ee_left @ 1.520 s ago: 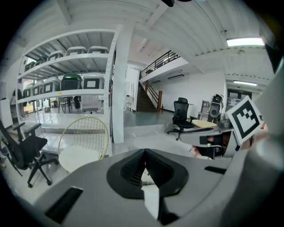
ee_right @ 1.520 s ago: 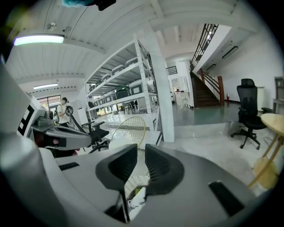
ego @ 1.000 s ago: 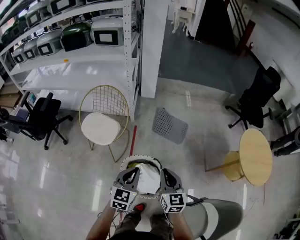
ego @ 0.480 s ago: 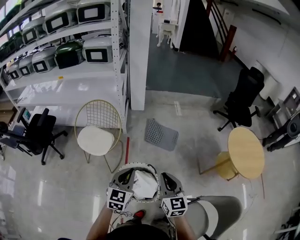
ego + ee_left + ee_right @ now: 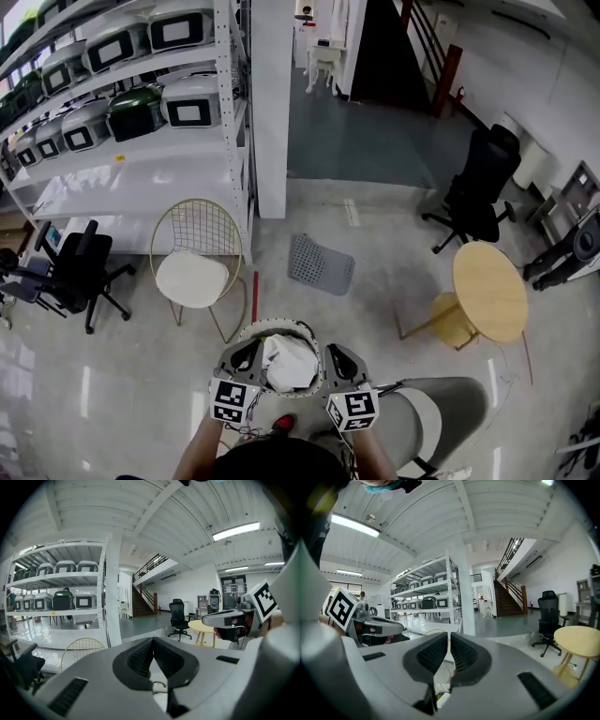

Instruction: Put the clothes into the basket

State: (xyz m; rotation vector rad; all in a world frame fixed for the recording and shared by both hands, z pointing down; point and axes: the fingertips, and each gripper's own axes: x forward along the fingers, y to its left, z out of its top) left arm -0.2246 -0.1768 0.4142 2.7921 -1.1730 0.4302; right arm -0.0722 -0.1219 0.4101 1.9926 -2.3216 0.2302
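Note:
A round basket [image 5: 277, 325] with a white rim hangs above the floor between my two grippers in the head view. White clothes [image 5: 287, 364] lie bunched inside it. My left gripper [image 5: 246, 354] grips the rim on the left side and my right gripper [image 5: 336, 359] grips it on the right. Seen from the left gripper view, the left gripper [image 5: 152, 641] has its jaws closed together at the tips, with white cloth just under them. The right gripper [image 5: 449, 637] likewise shows its ribbed pads almost touching. The pinched piece of rim is hidden by the jaws.
A gold wire chair [image 5: 192, 272] with a white cushion stands ahead on the left. A grey perforated mat [image 5: 321, 264] lies on the floor beyond. A round wooden table [image 5: 487, 292], black office chairs [image 5: 478, 192], a white pillar [image 5: 270, 103] and shelving [image 5: 131, 103] ring the floor.
Both grippers have kept their hold and risen slightly with the basket. The room has shifted in the head view as the person moves; the wire chair and mat sit a little further left.

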